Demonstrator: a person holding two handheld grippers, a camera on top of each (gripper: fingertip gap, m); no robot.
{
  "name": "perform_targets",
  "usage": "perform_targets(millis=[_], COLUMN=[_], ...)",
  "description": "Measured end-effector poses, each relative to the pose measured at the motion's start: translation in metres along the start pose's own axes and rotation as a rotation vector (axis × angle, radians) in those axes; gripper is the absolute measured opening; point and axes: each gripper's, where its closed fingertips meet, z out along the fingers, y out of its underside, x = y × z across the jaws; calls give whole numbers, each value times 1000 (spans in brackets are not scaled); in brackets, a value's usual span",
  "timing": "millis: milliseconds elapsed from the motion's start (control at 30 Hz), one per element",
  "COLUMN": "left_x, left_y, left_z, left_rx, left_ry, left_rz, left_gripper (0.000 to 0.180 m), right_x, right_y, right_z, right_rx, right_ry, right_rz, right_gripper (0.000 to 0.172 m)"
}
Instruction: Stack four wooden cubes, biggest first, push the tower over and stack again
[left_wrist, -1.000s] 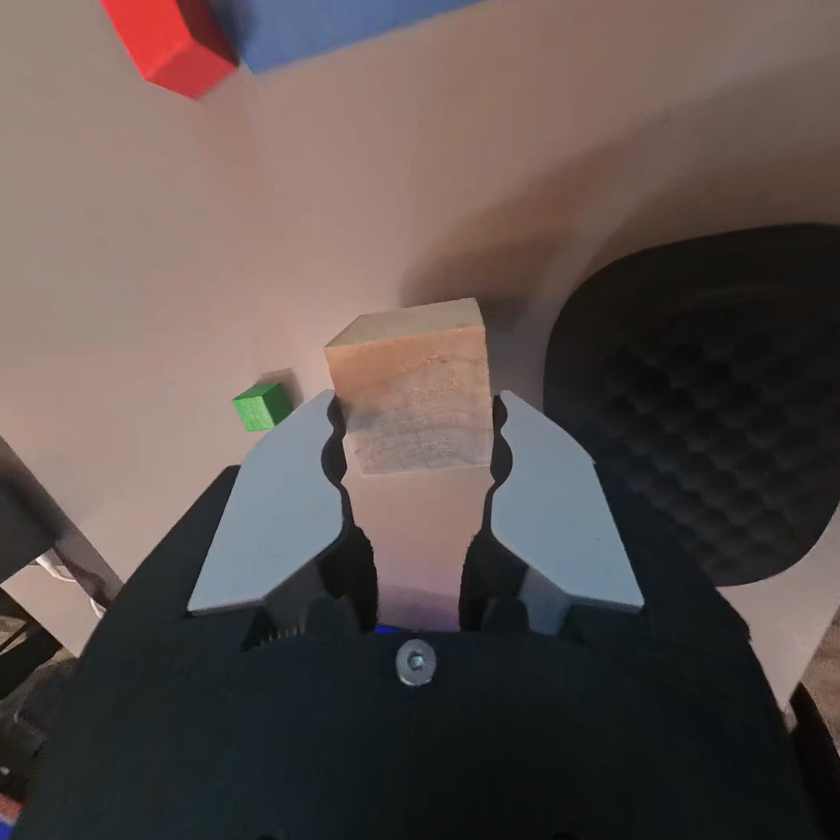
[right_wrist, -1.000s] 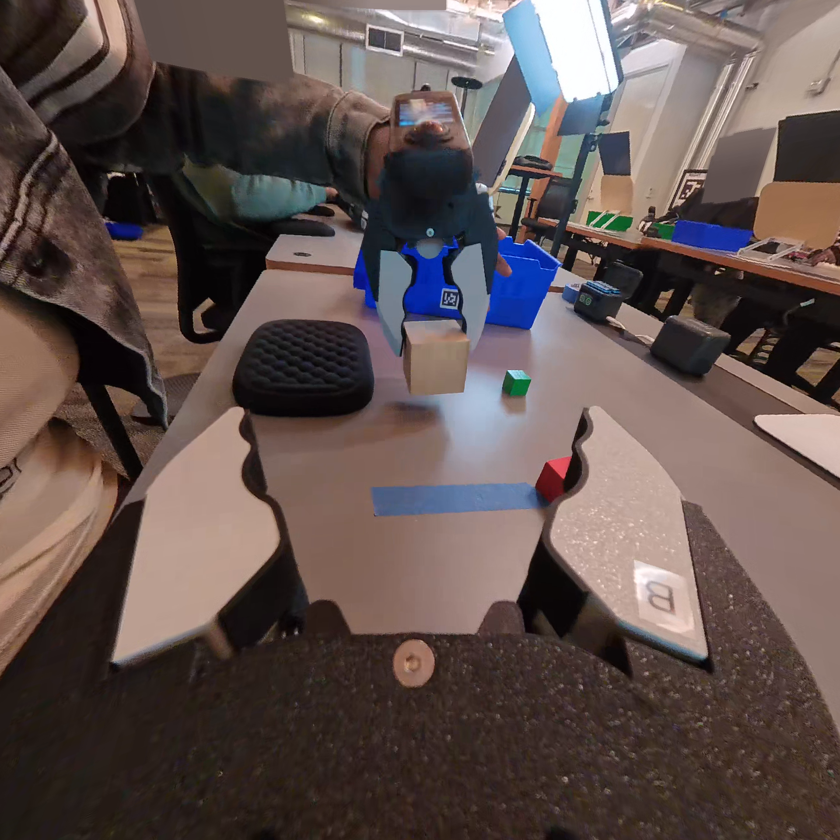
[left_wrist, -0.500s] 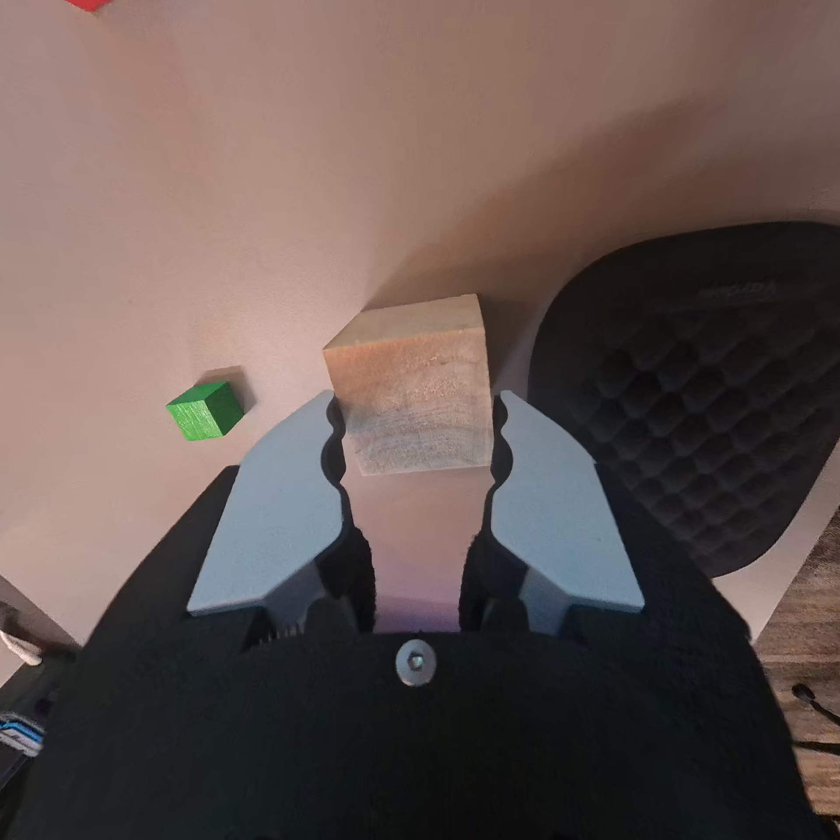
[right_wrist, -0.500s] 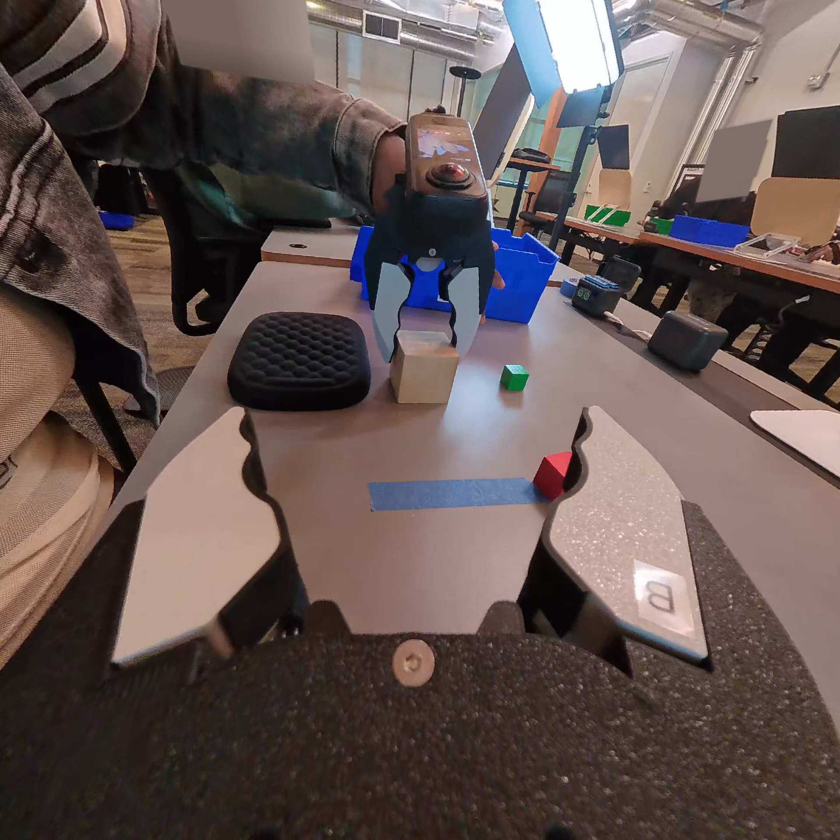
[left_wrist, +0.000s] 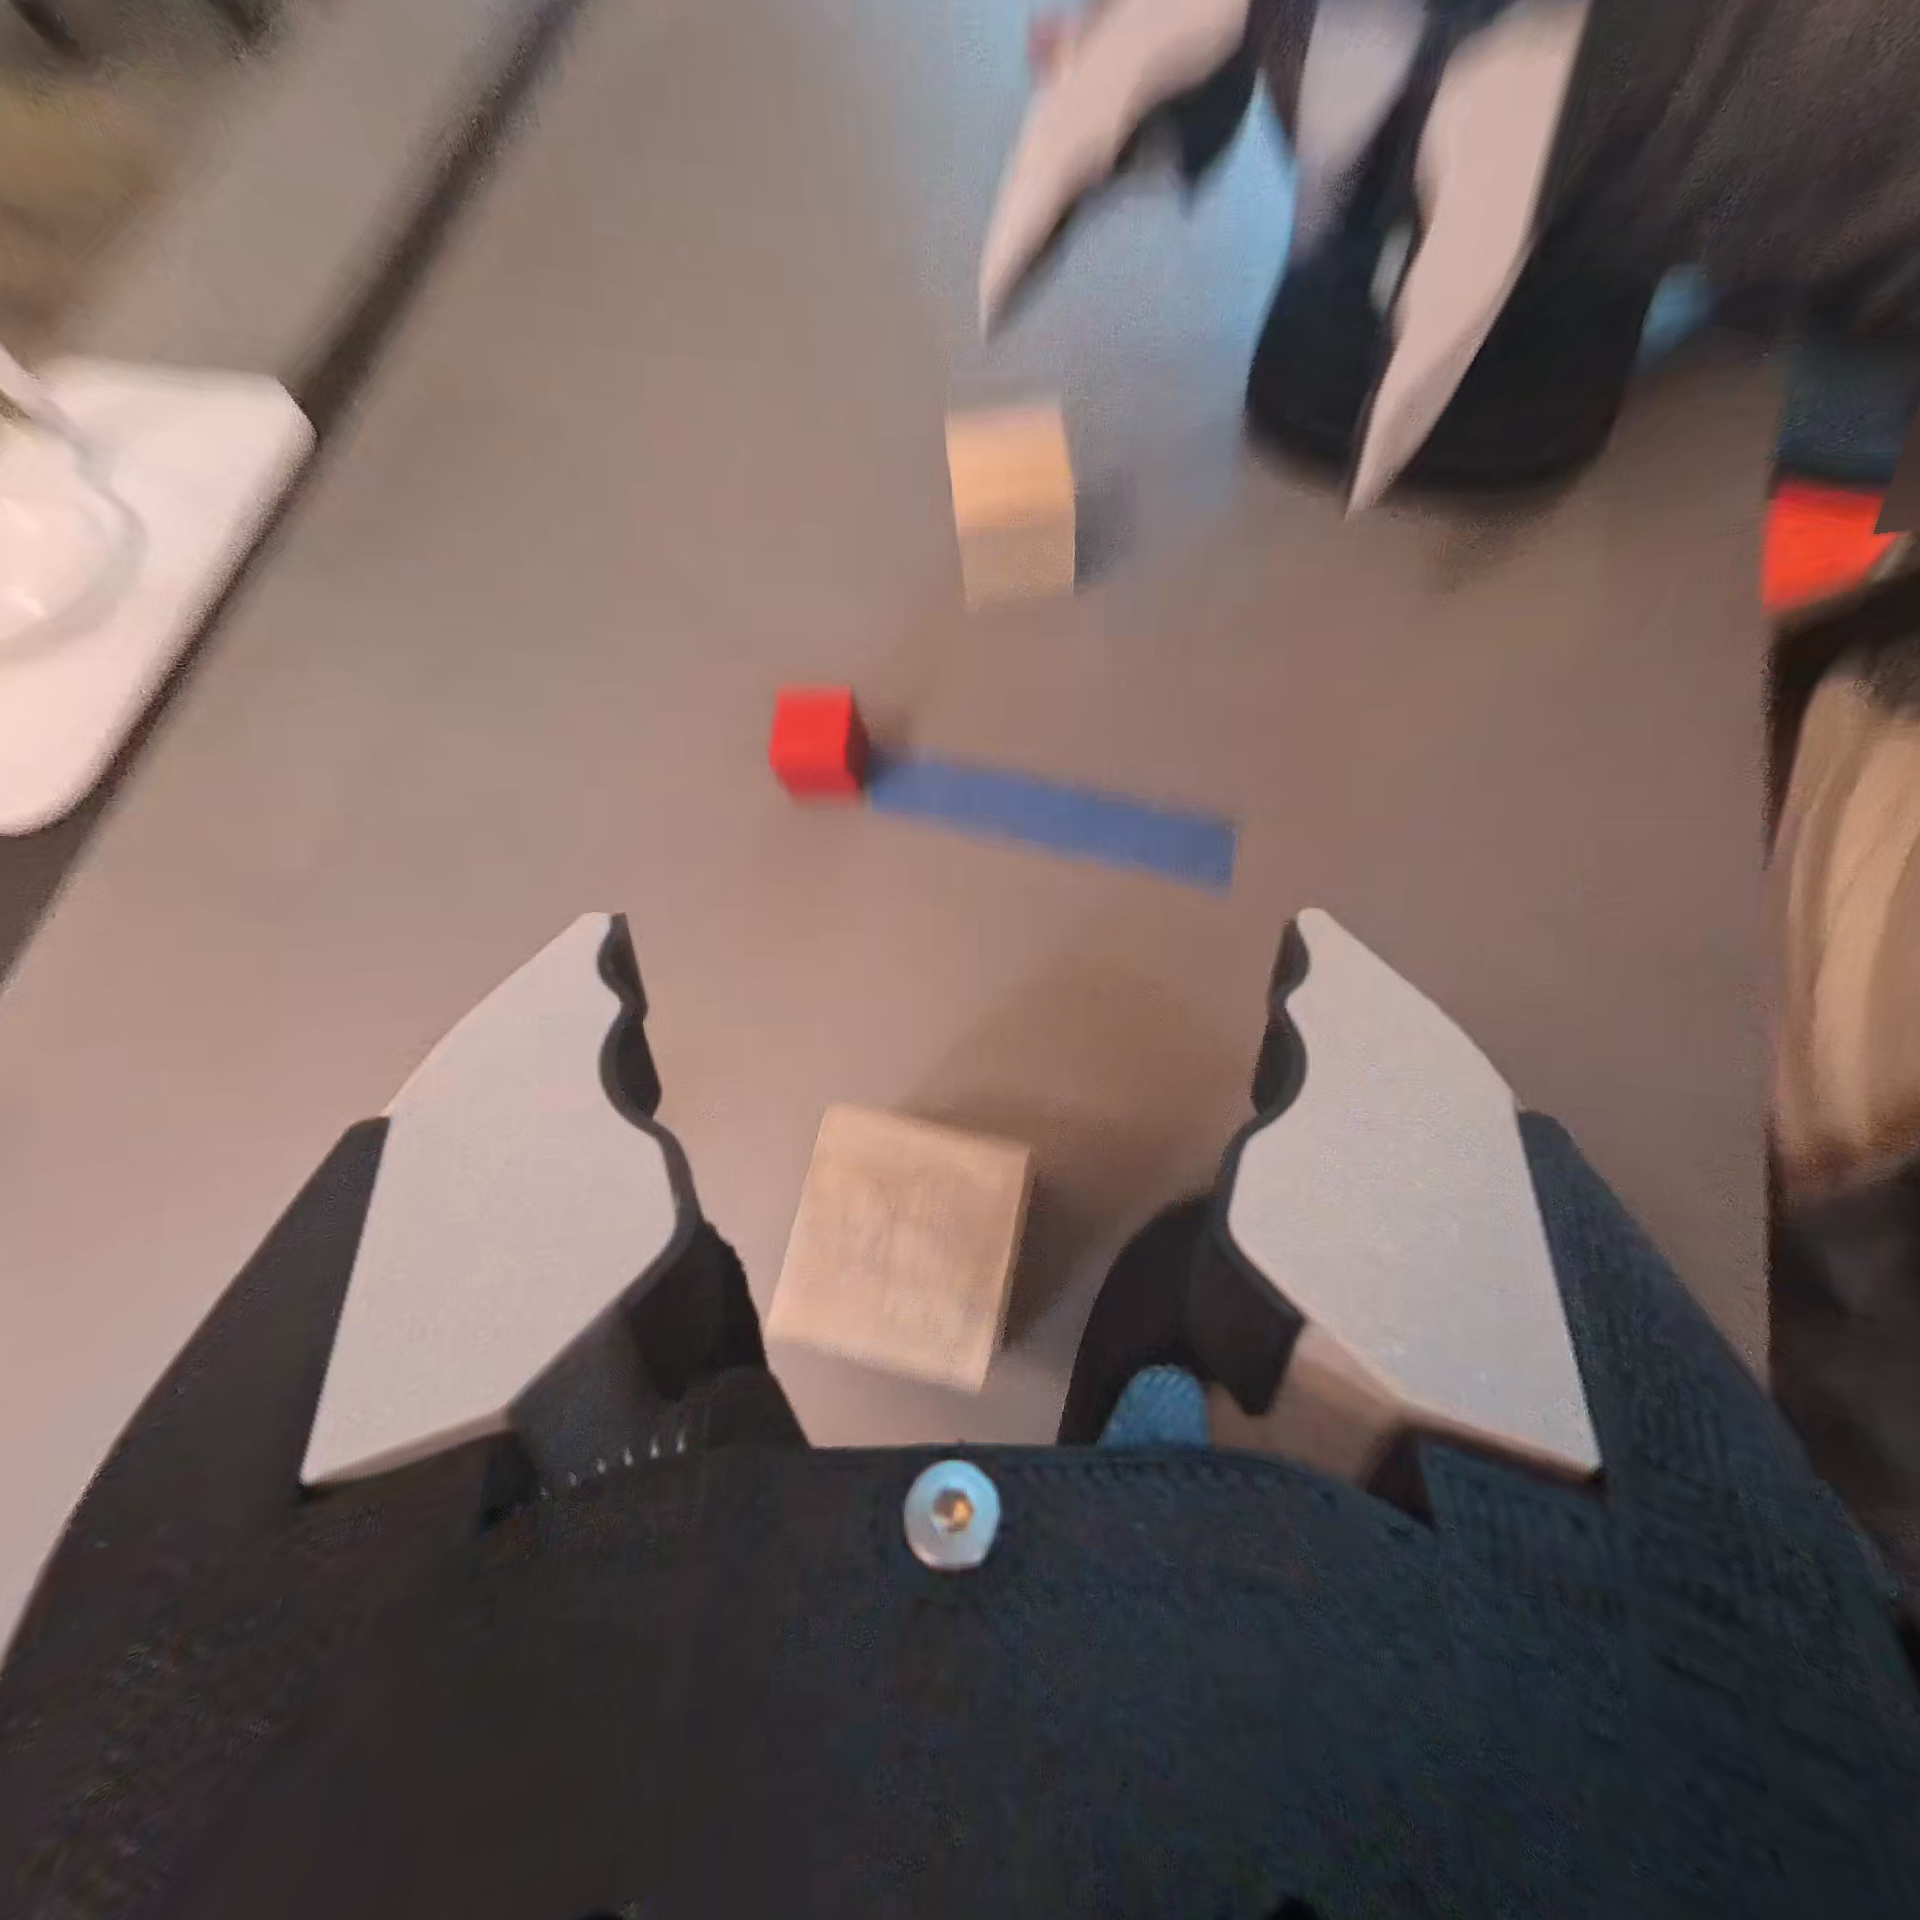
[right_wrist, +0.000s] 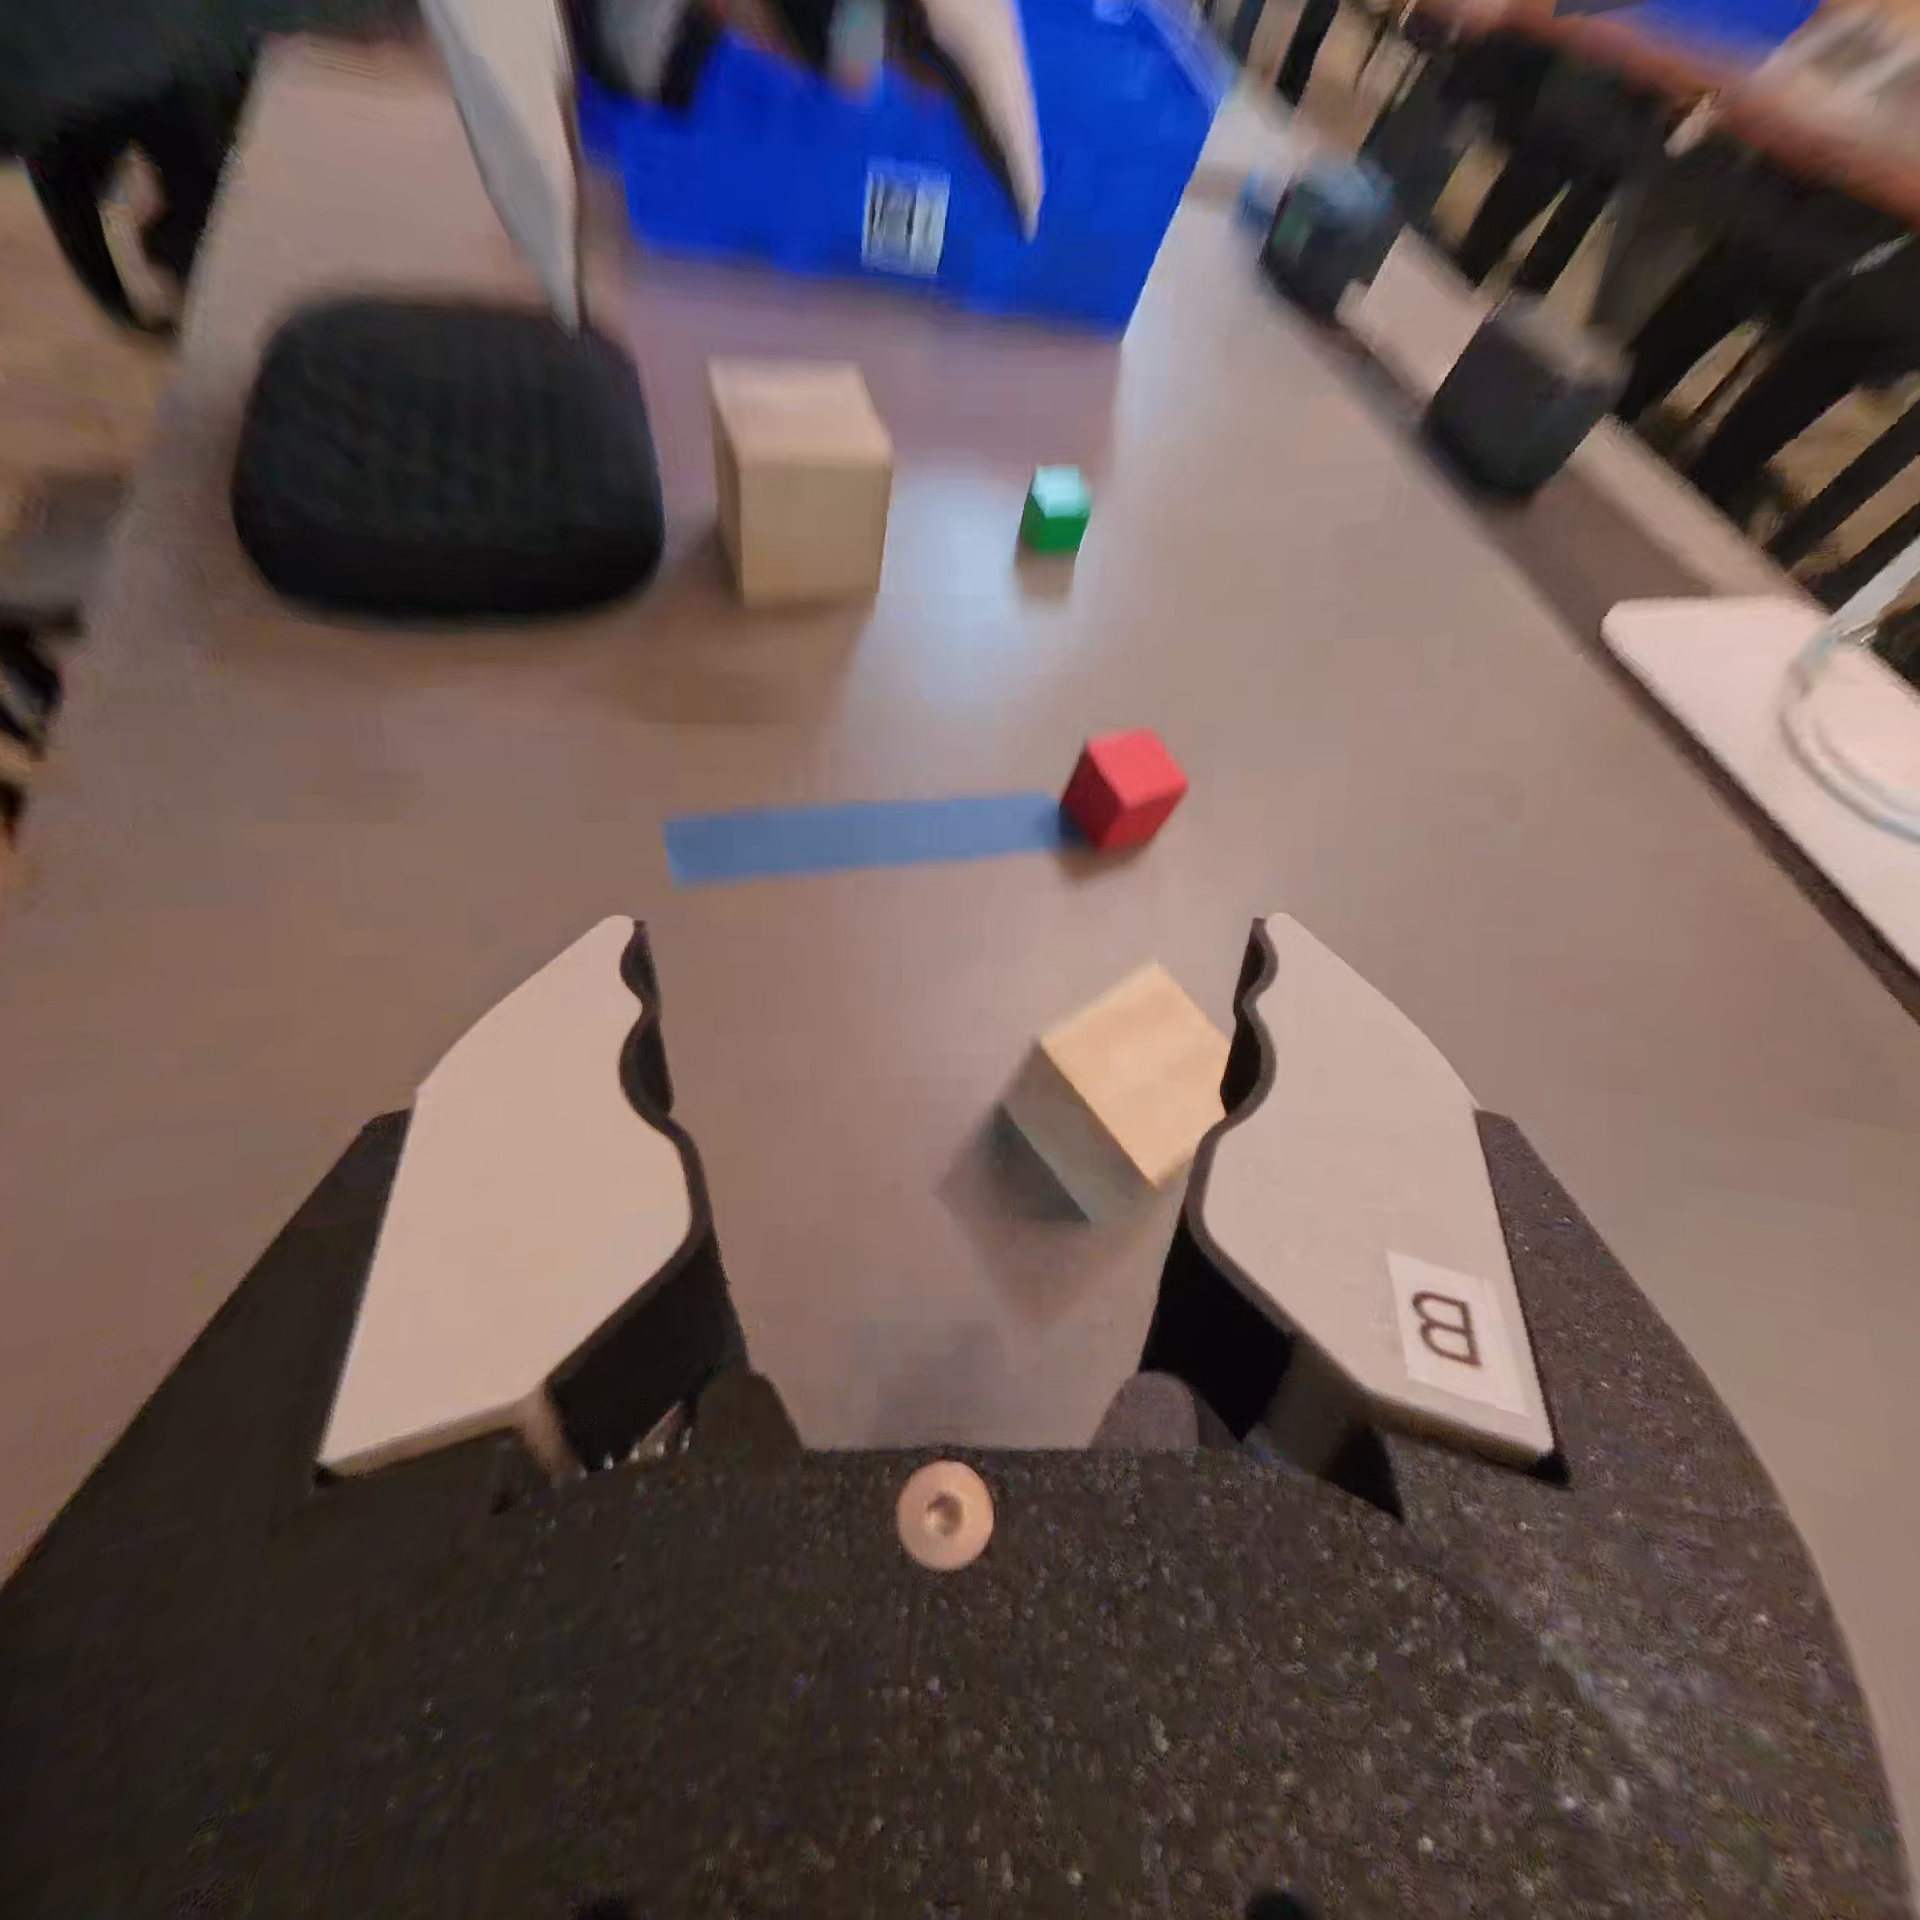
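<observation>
Left gripper (left_wrist: 951, 920) fingers spread wide above large wooden cube (left_wrist: 902, 1257); right gripper (right_wrist: 948, 920) fingers wide around medium wooden cube (right_wrist: 1127, 1091), not gripping.

Item 1: large cube (right_wrist: 800, 483), bare pale wood, biggest of the set. It stood flat and upright on the grey worktop (right_wrist: 416, 987), just beside a black cushioned pad (right_wrist: 447, 457).

Item 2: medium cube (right_wrist: 1117, 1091), bare pale wood. It rested on the worktop, turned corner-on, well apart from Item 1.

Item 3: small cube (right_wrist: 1122, 788), painted red. It sat at the end of a blue tape strip (right_wrist: 862, 836), touching it or nearly so.

Item 4: smallest cube (right_wrist: 1055, 509), painted green. It sat near Item 1, apart from it.

None were stacked.
</observation>
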Motion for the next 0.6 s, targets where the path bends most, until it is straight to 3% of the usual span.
perform_targets(millis=[133,233,367,467,533,600], left_x=[7,12,22,28,28,27], left_y=[-48,-54,-46,-41,-39,-41], left_z=[-20,-27,-20,-14,-11,-8], left_rx=[467,629,634,612,593,599], left_ry=[-106,-155,-170,-188,-226,-284], left_rz=[-139,-191,-203,-186,-154,-113], left_gripper=[113,113,113,113,113,113], right_x=[16,32,36,41,41,39], right_y=[23,32,48,64,60,47], right_z=[-7,-1,17,26,31,36], right_rx=[-309,-456,-612,-701,-660,-526], right_ry=[-149,-254,-394,-391,-346,-288], right_rz=[-234,-359,-425,-462,-382,-231], right_gripper=[87,71,60,45,45,45])
